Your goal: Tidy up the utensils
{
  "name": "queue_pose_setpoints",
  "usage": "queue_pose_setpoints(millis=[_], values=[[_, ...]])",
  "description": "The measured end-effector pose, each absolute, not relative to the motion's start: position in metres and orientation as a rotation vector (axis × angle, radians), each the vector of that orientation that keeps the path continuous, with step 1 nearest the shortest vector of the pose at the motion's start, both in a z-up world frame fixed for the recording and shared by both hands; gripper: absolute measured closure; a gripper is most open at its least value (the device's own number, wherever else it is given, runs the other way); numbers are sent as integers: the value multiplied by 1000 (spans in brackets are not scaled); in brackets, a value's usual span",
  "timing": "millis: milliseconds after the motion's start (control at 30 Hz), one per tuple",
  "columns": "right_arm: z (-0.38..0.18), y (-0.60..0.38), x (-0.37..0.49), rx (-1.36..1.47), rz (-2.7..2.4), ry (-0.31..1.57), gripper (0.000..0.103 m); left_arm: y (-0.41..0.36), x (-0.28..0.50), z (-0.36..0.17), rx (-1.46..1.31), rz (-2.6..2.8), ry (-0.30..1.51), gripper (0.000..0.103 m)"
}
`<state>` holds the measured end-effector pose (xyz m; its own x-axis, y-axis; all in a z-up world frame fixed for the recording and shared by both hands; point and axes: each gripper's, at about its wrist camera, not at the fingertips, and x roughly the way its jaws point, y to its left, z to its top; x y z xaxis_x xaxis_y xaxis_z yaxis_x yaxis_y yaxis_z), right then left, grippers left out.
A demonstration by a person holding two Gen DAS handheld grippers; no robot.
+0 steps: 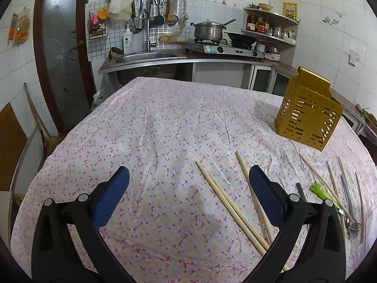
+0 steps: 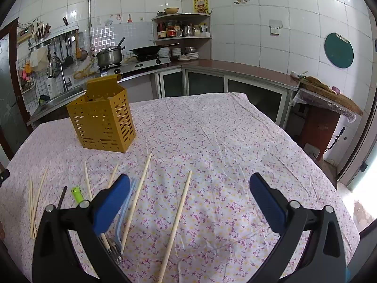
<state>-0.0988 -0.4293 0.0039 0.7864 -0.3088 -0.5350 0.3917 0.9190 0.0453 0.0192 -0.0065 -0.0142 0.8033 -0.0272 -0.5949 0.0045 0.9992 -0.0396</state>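
Left wrist view: floral tablecloth (image 1: 165,122) fronts a tiled kitchen's sink (image 1: 146,56).

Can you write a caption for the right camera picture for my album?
Open right tongs hover over chopsticks scattered on the flowery tablecloth, near the yellow holder.

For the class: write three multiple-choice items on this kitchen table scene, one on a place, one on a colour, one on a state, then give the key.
1. Where does the utensil holder stand?
A. on the tablecloth
B. in the sink
C. on the stove

2. What colour is the holder?
A. white
B. golden yellow
C. red

3. How is the right gripper?
A. shut on a fork
B. shut on a chopstick
C. open, holding nothing

Key: 1 A, it sits on the floral cloth; 2 B, its slotted walls are golden yellow; 3 C, its blue pads stand wide apart.
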Motion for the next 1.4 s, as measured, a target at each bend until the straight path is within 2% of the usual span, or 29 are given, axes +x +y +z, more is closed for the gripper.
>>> queue_pose_setpoints(millis=[400, 967, 1400], values=[[9, -429, -105, 167, -360, 534, 4, -7, 10, -3, -40, -35, 601, 5], [12, -396, -157, 128, -299, 520, 4, 0, -58, 7, -2, -37, 597, 5], [22, -403, -164, 141, -304, 495, 4, 2, -65, 11, -4, -46, 578, 5]])
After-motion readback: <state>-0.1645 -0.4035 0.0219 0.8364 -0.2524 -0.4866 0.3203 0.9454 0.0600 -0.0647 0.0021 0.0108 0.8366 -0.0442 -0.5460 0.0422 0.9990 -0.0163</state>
